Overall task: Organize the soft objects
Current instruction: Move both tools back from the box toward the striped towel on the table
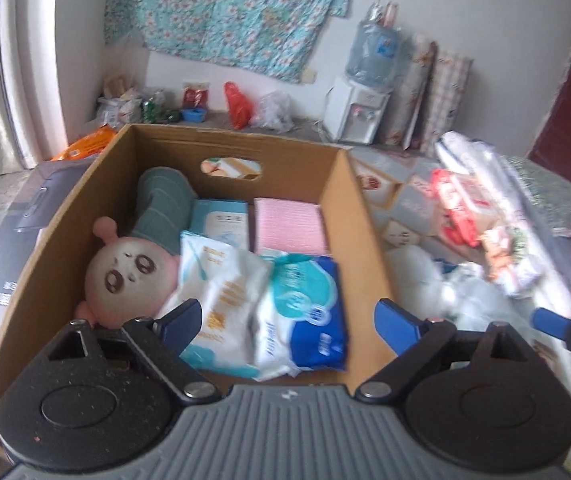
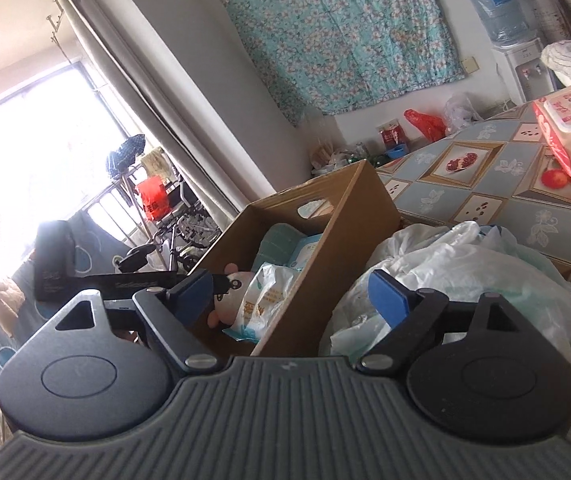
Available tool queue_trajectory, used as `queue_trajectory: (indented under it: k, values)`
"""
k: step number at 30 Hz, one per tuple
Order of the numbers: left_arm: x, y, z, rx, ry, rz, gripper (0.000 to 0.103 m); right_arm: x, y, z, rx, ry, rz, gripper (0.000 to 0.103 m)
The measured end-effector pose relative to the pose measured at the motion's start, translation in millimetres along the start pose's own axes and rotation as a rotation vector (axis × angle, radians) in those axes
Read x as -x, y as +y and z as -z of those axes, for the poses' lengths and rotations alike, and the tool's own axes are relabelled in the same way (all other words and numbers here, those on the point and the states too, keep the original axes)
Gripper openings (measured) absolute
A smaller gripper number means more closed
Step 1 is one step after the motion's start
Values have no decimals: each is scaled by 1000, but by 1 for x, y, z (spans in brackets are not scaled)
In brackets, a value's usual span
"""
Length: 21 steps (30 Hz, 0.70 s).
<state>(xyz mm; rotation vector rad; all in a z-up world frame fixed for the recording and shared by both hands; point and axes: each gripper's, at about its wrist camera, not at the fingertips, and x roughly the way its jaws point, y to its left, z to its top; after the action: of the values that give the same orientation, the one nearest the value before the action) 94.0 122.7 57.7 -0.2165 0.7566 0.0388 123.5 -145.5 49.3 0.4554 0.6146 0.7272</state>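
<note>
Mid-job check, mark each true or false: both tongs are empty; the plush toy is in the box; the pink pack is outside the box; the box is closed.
1. Left tongs and right tongs are open and empty. True.
2. The plush toy lies in the cardboard box. True.
3. The pink pack lies outside the box. False: it lies inside, at the far wall.
4. The box is closed. False: its top is open.

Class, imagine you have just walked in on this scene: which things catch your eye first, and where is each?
An open cardboard box fills the middle, with a round-faced pink plush toy at its left side and white and blue tissue packs piled at its near end. On the wall behind hangs a turquoise flowered cloth. To the box's right lie crumpled white plastic bags.
</note>
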Motion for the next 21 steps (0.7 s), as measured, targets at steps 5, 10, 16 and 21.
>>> queue_trajectory:
  k: [5, 10, 16, 21]
  values:
    - [34, -26, 27, -29, -123, 56, 97, 17, -7, 11, -13, -5, 30, 87]
    - [45, -57, 47, -90, -201, 71, 98, 46, -16, 20, -2, -47, 99, 87]
    - [41, -99, 60, -147, -230, 152, 98, 95, -39, 36, -8, -120, 223, 87]
    - [30, -136, 67, -215, -241, 174, 98, 126, -62, 53, -16, -150, 329, 87]
